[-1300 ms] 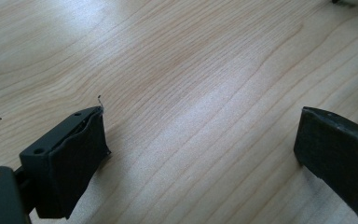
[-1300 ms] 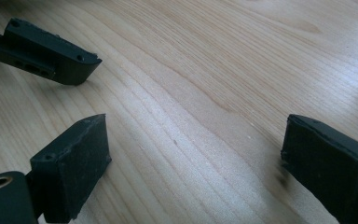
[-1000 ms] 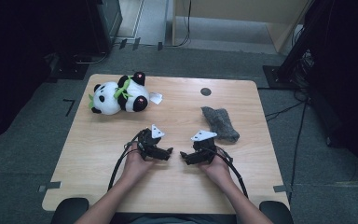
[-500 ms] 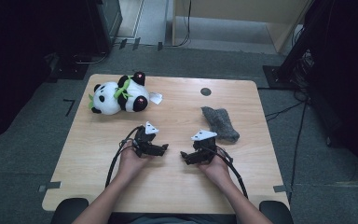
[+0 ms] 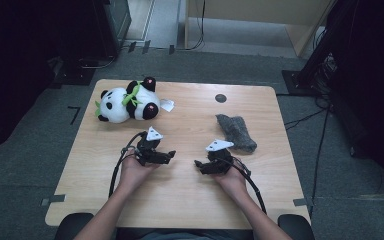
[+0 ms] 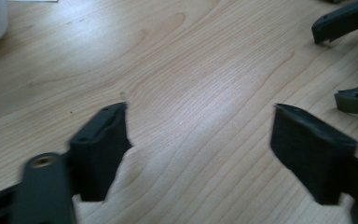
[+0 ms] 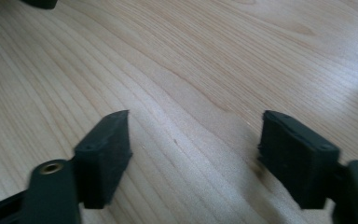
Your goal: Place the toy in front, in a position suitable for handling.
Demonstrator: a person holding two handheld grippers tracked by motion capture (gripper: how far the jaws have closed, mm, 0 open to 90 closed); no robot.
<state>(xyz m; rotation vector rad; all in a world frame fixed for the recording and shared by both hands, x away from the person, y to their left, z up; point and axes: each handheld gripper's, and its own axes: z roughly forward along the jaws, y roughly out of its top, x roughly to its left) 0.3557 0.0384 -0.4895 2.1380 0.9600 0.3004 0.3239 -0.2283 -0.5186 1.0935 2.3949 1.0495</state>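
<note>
Panda toy (image 5: pixel 127 99) and grey sock (image 5: pixel 236 132) appear from above; both tool views show released jaws over bare table (image 7: pixel 191 56).

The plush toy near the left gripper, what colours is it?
Black and white panda with green leaves; clearest in the high view.

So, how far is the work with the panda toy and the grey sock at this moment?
Nothing looks done yet. The panda toy lies at the far left of the table and the grey sock at the right, both untouched. The left gripper and the right gripper are open and hold nothing, low over bare wood and pointing toward each other. Reaching for and grasping a thing is all left to do.
</note>
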